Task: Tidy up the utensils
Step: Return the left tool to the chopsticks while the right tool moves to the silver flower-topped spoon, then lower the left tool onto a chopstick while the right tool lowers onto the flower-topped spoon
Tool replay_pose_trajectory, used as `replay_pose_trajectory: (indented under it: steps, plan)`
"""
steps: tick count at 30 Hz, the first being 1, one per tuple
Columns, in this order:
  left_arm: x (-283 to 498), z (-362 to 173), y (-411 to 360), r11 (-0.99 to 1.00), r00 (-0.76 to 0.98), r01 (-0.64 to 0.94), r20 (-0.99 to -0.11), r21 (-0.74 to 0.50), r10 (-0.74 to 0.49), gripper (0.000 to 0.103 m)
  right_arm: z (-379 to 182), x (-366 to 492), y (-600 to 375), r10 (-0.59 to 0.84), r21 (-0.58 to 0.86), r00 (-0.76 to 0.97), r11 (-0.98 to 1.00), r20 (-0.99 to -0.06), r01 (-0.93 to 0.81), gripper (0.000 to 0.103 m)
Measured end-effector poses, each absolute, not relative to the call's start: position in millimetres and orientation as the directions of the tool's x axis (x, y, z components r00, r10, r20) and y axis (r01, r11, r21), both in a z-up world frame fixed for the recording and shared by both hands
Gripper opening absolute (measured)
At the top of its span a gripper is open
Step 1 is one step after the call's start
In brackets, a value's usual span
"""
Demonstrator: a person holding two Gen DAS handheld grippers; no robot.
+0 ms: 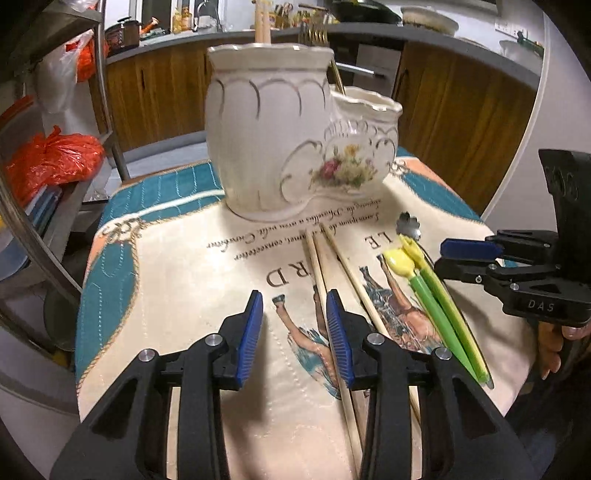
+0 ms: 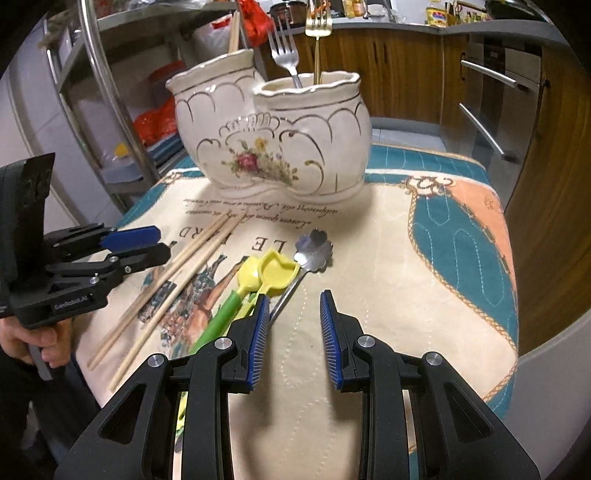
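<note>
Two tools, both w/ jaws apart, nothing between them. Landmark: ceramic holder (image 2: 273, 140), twin-pot, floral, at the far end of the cloth-covered tabletop (image 2: 424, 295).

- Left tool (image 1: 294, 332): well in front of holder, hovering; one finger sits over the chopsticks (image 1: 325, 266).
- Right tool (image 2: 294, 332): in front of holder, over bare cloth, just beside the spoon handles.
- Chopsticks, loose: three sticks seen, in front of holder, fanned.
- Plastic spoons (image 2: 258, 280), yellow bowls/green handles, 2 pcs: in front of holder, overlapping.
- Flower-bowl metal spoon (image 2: 314, 245): near holder's front.
- Silver fork (image 2: 284, 48) + gold fork (image 2: 317, 26): already in holder's lower pot; chopsticks in taller pot.

Risks: sticks lie crossed, so a pinch may grab one only or roll the rest off the edge; overlapped spoons may lift together & drop; tall utensils in the pots could snag an incoming item.

Hidden: stick ends under left tool; pot interiors; stick count uncertain; spoon handle ends cut off behind right tool.
</note>
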State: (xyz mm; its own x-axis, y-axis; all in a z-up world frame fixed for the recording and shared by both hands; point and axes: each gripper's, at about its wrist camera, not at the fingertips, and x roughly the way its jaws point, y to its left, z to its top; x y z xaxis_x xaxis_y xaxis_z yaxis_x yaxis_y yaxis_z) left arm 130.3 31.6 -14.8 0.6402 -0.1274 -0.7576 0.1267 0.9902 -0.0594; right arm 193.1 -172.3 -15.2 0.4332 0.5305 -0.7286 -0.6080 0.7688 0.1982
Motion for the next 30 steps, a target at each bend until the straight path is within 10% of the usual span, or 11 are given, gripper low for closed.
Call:
replay_pose_trajectory:
  steps: [11, 18, 30]
  plan:
    - [140, -16, 20, 0.990, 0.616, 0.138, -0.783, -0.009, -0.093, 0.031, -15, 191, -163, 0.510, 0.153, 0.437, 0.762, -0.741, -0.630, 0.026]
    - [139, -14, 32, 0.991, 0.599, 0.136, -0.797, 0.008, -0.076, 0.006, -14, 195, -175, 0.528, 0.172, 0.394, 0.735, -0.752, -0.656, 0.011]
    - [151, -9, 52, 0.982, 0.471, 0.188, -0.879, 0.017, -0.075, 0.005, -6, 225, -180, 0.424, 0.148, 0.229, 0.689, -0.876, -0.709, 0.007]
